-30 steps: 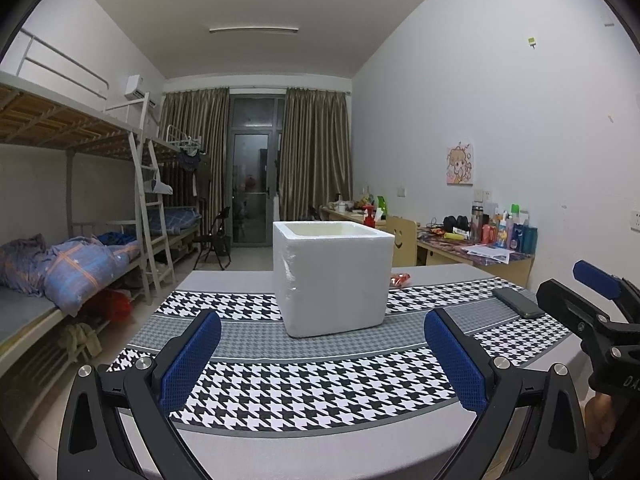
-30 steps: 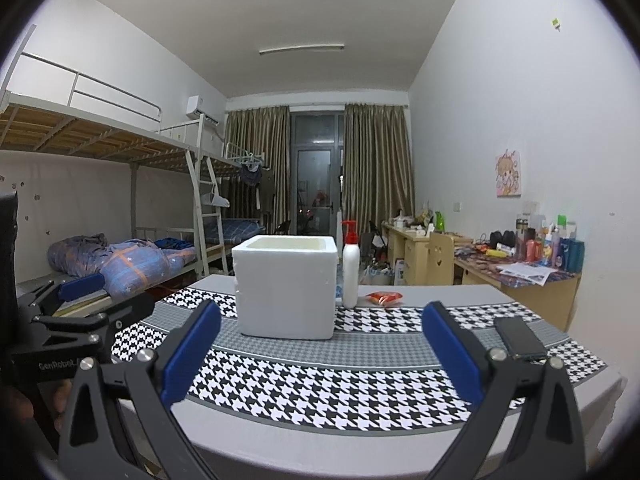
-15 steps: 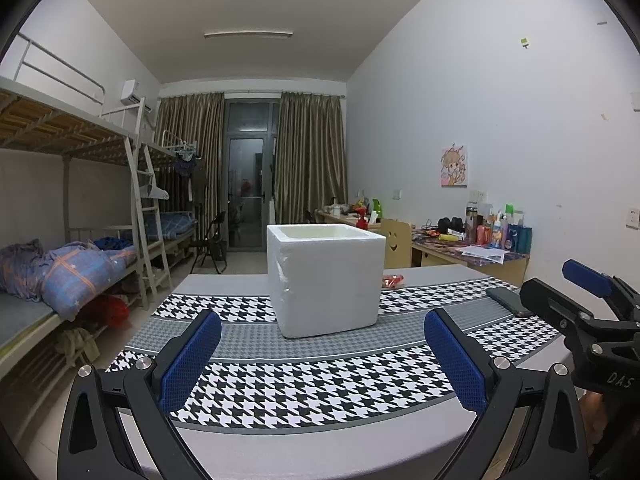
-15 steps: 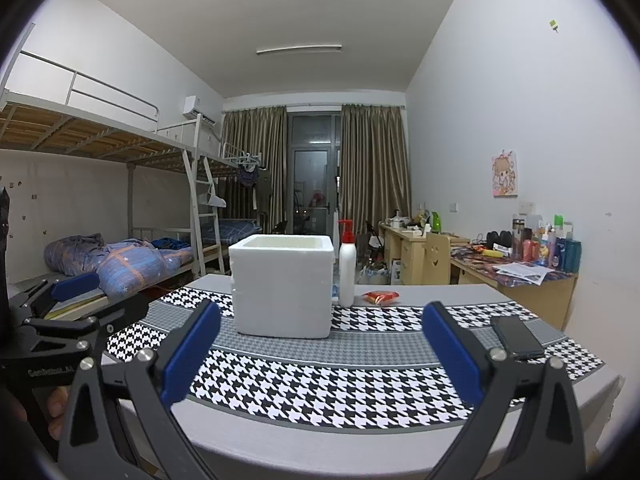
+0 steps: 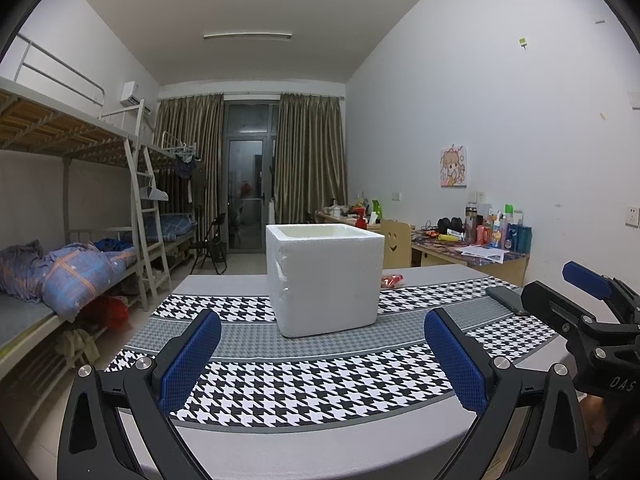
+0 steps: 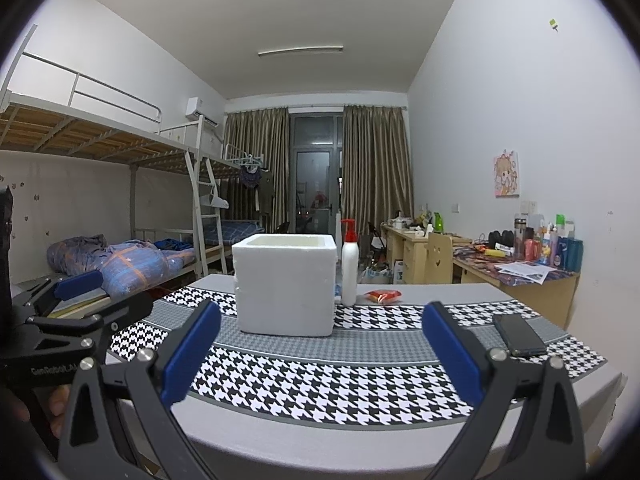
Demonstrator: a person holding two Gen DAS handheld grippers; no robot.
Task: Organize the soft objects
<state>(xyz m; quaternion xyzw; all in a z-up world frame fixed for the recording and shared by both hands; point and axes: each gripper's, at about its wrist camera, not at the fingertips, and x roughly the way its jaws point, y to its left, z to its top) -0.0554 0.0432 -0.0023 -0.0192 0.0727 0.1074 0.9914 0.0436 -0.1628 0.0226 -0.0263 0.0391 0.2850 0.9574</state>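
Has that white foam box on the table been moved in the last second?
No. In the right wrist view the foam box sits beside the pump bottle on the same houndstooth stripe; only the cameras shifted slightly.

Foam box (image 5: pixel 326 280): interior hidden behind its walls in both views. Pump bottle (image 6: pixel 349 264): hidden behind box in left view. Red packet (image 6: pixel 383 296): contents unreadable. Phone (image 5: pixel 506 300): partly covered by right claw (image 5: pixel 576 300).

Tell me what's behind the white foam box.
Behind the foam box: a white pump bottle and a red packet at its right. Anything directly behind stays hidden.
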